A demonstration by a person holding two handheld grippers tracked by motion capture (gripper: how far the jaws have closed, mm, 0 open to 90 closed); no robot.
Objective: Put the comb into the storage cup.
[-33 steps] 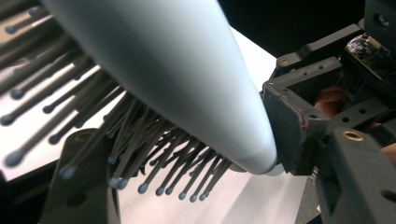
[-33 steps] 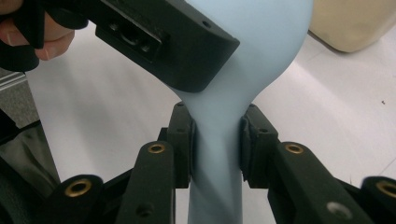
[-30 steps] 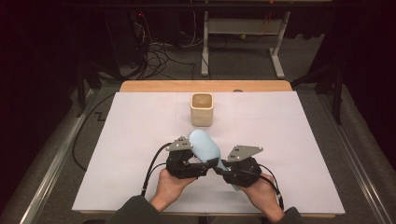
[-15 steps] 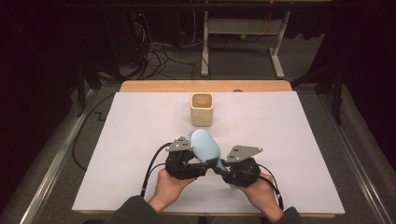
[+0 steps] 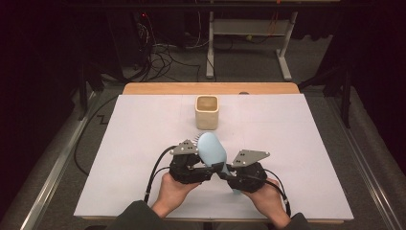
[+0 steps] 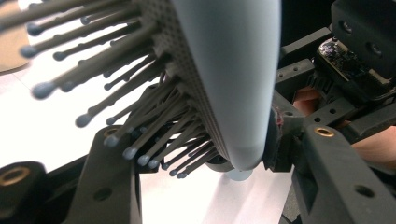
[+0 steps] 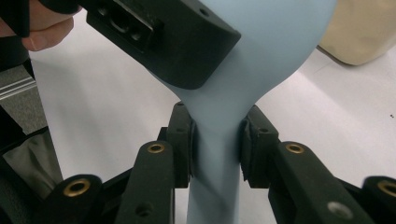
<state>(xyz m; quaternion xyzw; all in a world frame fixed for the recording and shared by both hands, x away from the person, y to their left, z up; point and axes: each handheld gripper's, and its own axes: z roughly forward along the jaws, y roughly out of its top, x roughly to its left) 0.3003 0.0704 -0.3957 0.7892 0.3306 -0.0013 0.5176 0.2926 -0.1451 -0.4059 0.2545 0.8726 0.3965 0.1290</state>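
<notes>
Near the table's front edge, both claws grip the hairbrush (image 5: 212, 149).

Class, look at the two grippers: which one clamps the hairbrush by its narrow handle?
The right gripper: its jaws squeeze the light blue hairbrush's thin handle, while the left gripper holds the bristled head.

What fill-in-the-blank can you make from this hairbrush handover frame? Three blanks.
1. The right claw is shut on the light blue hairbrush at its ____.
2. The left claw grips the brush at the base of its ____.
3. The beige square cup stands ____ on the white table.

Missing: handle; head; upright
</notes>
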